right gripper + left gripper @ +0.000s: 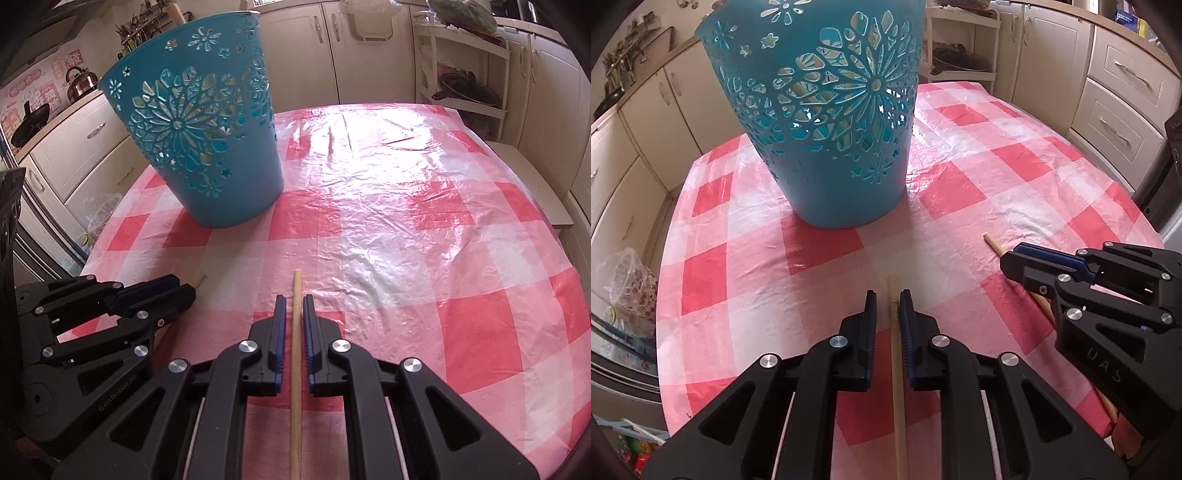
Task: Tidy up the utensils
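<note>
A teal cut-out basket (827, 122) stands on the red-checked table (979, 177); wooden sticks show through its holes. It also shows in the right wrist view (207, 147). My left gripper (887, 295) straddles a wooden stick (897, 369) lying on the cloth; the jaws stand a little apart from it on both sides. My right gripper (294, 300) straddles a second wooden stick (296, 350), with small gaps on both sides. The right gripper shows in the left wrist view (1012, 258) over its stick's tip (991, 242). The left gripper shows in the right wrist view (184, 288).
Cream kitchen cabinets (1119, 96) surround the table. A white shelf rack with pans (469, 88) stands behind it. A kettle (79, 83) sits on the counter at left. Plastic bags (628, 280) lie on the floor at left.
</note>
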Demonstrator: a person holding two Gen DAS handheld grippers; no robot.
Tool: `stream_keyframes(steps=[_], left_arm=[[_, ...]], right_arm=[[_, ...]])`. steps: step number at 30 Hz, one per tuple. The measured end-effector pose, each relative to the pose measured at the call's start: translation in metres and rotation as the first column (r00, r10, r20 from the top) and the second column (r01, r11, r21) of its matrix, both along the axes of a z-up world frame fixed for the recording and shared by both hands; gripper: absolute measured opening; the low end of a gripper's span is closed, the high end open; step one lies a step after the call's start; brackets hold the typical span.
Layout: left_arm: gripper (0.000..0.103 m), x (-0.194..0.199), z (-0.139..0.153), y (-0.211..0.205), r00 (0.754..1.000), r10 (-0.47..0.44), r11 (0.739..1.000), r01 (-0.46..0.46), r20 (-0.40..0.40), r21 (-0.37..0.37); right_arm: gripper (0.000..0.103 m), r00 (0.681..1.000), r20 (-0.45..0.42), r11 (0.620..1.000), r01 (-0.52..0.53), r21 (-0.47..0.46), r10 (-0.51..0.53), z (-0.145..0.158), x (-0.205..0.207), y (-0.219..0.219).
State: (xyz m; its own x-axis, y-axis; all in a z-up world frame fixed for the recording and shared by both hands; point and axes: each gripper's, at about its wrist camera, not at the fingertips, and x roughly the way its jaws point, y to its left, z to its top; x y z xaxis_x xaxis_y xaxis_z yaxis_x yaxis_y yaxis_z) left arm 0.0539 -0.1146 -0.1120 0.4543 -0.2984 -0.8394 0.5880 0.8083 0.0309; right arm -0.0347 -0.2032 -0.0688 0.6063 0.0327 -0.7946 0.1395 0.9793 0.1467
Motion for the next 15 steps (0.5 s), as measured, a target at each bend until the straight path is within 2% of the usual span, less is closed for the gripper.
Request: stream_keyframes(steps=[3, 6, 8, 10, 11, 12, 14, 15], left_arm=[[0.005, -0.001, 0.001, 0.002, 1.0, -0.023, 1.0, 0.023, -0.011, -0.01], [0.005, -0.002, 0.004, 0.008, 0.999, -0.027, 1.0, 0.026, -0.02, -0.009], [0.006, 0.0, 0.002, 0.013, 0.999, -0.021, 1.0, 0.021, -0.038, 0.007], [0.014, 0.002, 0.002, 0.015, 1.0, -0.011, 1.0, 0.012, -0.025, 0.029], [0.023, 0.004, 0.002, 0.015, 1.0, -0.006, 0.999, 0.006, -0.015, 0.044], [0.025, 0.005, 0.002, 0.014, 1.0, -0.004, 0.999, 0.005, -0.011, 0.048], [0.022, 0.007, 0.001, 0.013, 1.0, -0.019, 0.999, 0.019, -0.009, 0.046], [0.009, 0.008, 0.001, 0.011, 0.999, -0.039, 0.999, 0.04, -0.021, 0.035]], right_arm=[[0.008, 1.0, -0.007, 0.999, -0.019, -0.033, 0.019, 0.0, 0.0, 0.003], [0.008, 0.999, -0.018, 0.999, -0.03, 0.017, 0.03, 0.001, -0.001, 0.0], [0.008, 0.999, -0.031, 0.999, -0.038, 0.017, 0.038, 0.0, 0.0, 0.001], [0.009, 0.998, -0.03, 0.999, -0.05, -0.002, 0.049, 0.0, 0.0, 0.004], [0.009, 0.998, -0.031, 0.998, -0.055, -0.018, 0.055, 0.0, 0.0, 0.007], [0.009, 0.998, -0.031, 0.997, -0.064, -0.039, 0.062, 0.0, 0.001, 0.009], [0.009, 0.997, -0.034, 0.994, -0.078, -0.072, 0.076, 0.001, 0.0, 0.014], [0.009, 0.996, -0.038, 0.993, -0.084, -0.077, 0.081, 0.001, 0.0, 0.014]])
